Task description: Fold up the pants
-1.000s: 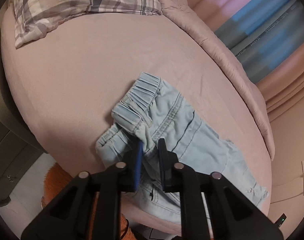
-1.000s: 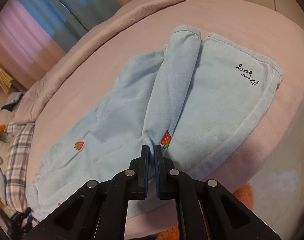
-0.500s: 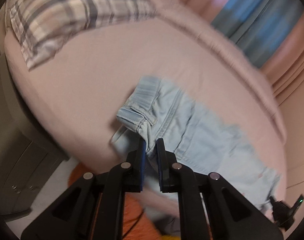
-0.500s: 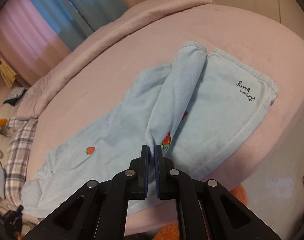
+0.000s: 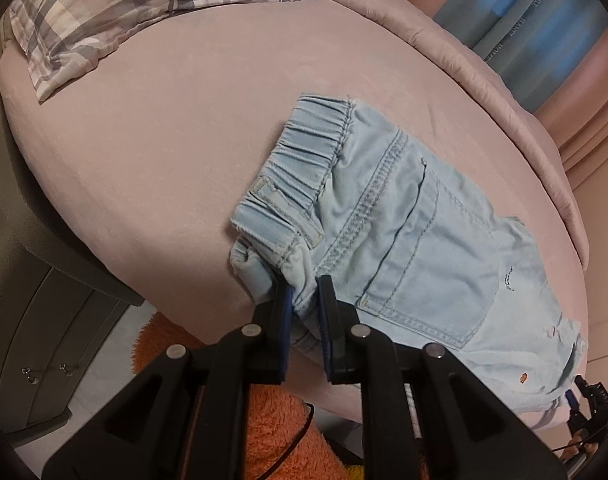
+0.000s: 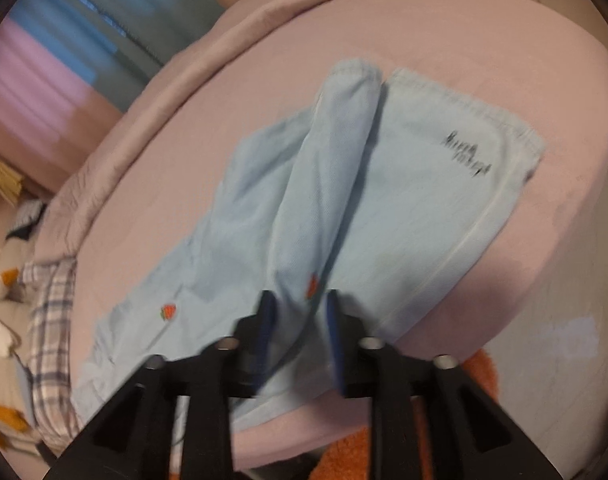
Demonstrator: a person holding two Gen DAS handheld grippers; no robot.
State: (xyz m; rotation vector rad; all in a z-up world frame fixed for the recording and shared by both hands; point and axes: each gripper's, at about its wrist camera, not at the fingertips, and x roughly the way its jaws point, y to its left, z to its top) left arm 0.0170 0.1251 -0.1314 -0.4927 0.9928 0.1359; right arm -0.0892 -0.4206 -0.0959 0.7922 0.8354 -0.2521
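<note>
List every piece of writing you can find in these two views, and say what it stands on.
Black script on the pants: blurred, cannot be read.
Pale capital letters running down the curtain: too small and skewed to read for certain.
No other text shows.
</note>
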